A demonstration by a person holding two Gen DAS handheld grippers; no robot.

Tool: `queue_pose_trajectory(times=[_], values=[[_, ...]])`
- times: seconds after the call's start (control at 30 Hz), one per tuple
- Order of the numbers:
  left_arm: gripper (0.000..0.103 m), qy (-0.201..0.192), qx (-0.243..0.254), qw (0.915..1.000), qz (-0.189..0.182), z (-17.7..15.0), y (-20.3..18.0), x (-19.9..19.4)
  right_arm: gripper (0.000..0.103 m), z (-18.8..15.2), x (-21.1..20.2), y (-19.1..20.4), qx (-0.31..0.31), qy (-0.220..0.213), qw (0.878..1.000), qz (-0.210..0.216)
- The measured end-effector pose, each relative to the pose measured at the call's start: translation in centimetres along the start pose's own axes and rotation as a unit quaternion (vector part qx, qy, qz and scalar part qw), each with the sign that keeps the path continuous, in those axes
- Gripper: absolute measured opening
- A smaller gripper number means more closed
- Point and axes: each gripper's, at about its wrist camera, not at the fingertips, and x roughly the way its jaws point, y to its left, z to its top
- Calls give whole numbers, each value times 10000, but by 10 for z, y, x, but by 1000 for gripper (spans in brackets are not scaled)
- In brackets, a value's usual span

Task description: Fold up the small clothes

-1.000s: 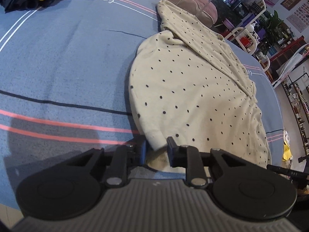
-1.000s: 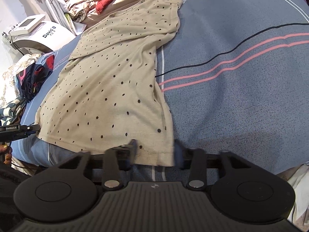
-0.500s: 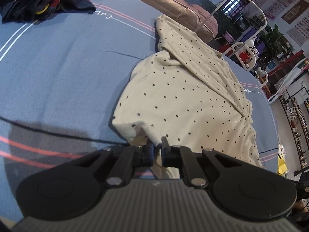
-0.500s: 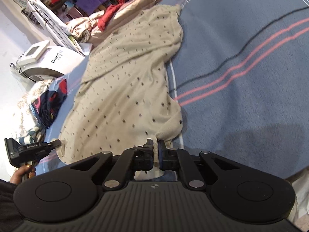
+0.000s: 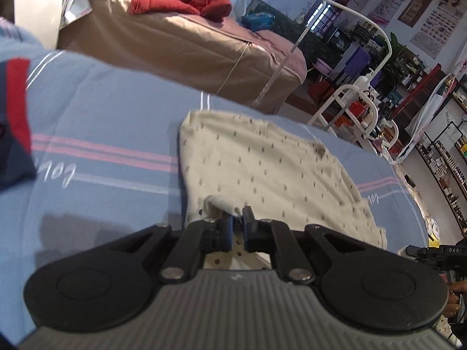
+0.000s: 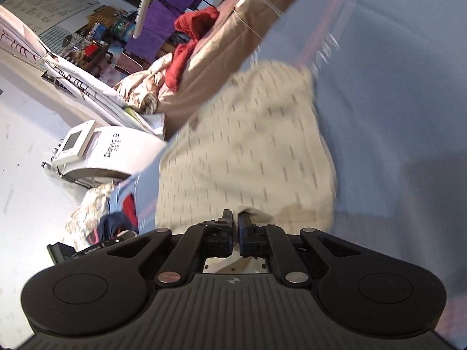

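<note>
A cream shirt with small black dots (image 5: pixel 262 169) lies on the blue striped bedcover (image 5: pixel 102 122). My left gripper (image 5: pixel 238 218) is shut on the shirt's near hem corner and holds it lifted above the cover. My right gripper (image 6: pixel 235 221) is shut on the other hem corner of the same shirt (image 6: pixel 248 151), also lifted. The far part of the shirt still rests on the cover (image 6: pixel 394 116). Both views are blurred by motion.
A dark red and navy garment (image 5: pixel 14 122) lies at the left on the cover. A tan bed with red clothes (image 5: pixel 181 38) stands beyond. A white machine (image 6: pixel 105 151) and a clothes pile (image 6: pixel 116 218) sit to the left in the right wrist view.
Both grippers closed on the shirt's hem corners, then lifted and carried the hem forward over the shirt. The shirt now looks shorter and bunched towards its far end.
</note>
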Motion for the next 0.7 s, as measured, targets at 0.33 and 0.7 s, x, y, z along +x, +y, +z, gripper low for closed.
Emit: queue_pose_trajectory(times=[0.33, 0.7], values=[[6, -176, 227, 9975, 650, 141, -6, 135, 8, 128, 78, -24, 199, -642, 9935, -920], [6, -404, -134, 9941, 1000, 142, 47, 151, 7, 129, 67, -57, 363, -1029, 9882, -1078]])
